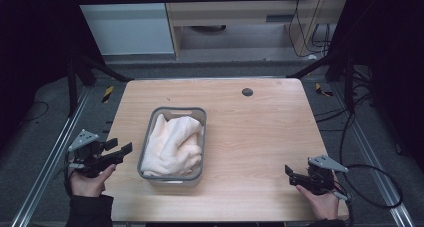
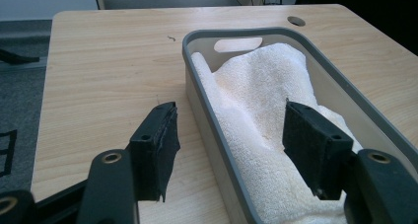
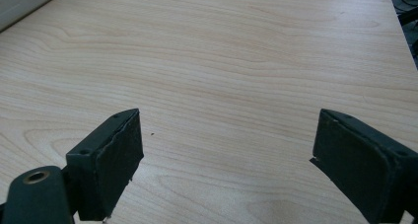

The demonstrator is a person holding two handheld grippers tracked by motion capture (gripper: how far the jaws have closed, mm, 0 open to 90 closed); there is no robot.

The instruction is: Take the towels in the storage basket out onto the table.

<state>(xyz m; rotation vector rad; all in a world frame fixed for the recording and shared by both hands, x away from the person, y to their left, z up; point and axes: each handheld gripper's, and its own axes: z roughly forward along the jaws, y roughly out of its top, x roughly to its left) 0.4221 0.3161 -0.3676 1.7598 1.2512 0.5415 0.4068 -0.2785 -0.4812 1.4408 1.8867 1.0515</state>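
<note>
The left tongs stand apart astride the near rim of the grey basket (right tongs apart, idle), so closing could pinch the rim, not the white towel inside.

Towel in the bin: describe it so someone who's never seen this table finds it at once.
Start at the light wooden table; left of its middle stands a grey rectangular bin with rounded corners. The white towel lies crumpled inside it, filling most of the bin and rising about to its rim. It is the one soft, pale, rumpled thing here; everything around it is hard and flat.
</note>
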